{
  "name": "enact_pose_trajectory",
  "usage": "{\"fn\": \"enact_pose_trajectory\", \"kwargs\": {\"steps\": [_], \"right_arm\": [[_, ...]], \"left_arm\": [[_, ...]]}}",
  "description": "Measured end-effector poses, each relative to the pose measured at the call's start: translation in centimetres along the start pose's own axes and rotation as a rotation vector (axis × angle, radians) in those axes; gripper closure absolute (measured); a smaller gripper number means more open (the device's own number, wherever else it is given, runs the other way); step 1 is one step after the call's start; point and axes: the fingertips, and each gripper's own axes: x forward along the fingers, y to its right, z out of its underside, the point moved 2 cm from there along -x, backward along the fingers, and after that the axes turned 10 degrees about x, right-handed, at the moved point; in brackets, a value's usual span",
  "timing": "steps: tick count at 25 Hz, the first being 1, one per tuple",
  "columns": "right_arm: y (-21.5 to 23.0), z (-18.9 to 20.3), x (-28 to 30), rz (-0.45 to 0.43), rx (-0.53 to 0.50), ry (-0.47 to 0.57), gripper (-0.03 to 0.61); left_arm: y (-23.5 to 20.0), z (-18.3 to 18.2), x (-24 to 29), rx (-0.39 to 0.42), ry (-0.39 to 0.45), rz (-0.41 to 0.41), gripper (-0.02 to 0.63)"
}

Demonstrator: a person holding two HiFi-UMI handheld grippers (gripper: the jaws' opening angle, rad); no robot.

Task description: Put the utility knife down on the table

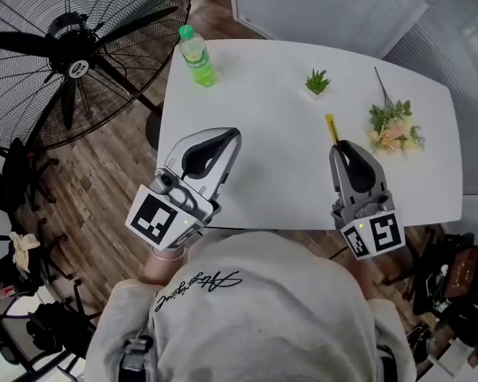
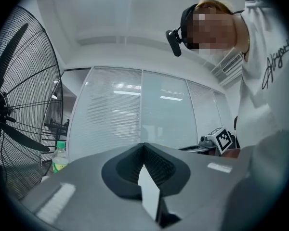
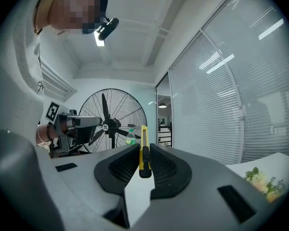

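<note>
Left of the potted plant [image 1: 317,81] and nearer the person, the left tongs [image 1: 234,134] are pressed together on nothing. Just right of the plant, the right tongs [image 1: 340,145] pinch the utility knife [image 1: 331,128] over the surface [image 1: 263,110]. I judge it is best lowered until it lies flat, then released gently. Well left of the plant, the capped bottle [image 1: 197,56] holds pale green drink. The plant's white pot holds spiky leaves.

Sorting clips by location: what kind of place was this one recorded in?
Probably an office or meeting room: glass partition walls with white blinds, a white rounded table, and a large black standing fan on wood flooring.
</note>
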Motion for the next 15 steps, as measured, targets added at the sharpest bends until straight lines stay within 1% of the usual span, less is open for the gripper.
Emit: {"fn": "enact_pose_trajectory", "kwargs": {"steps": [15], "right_arm": [[0.8, 3.2, 0.8, 0.026, -0.022, -0.079, 0.511]], "left_arm": [[0.1, -0.2, -0.2, 0.004, 0.004, -0.004, 0.614]]}}
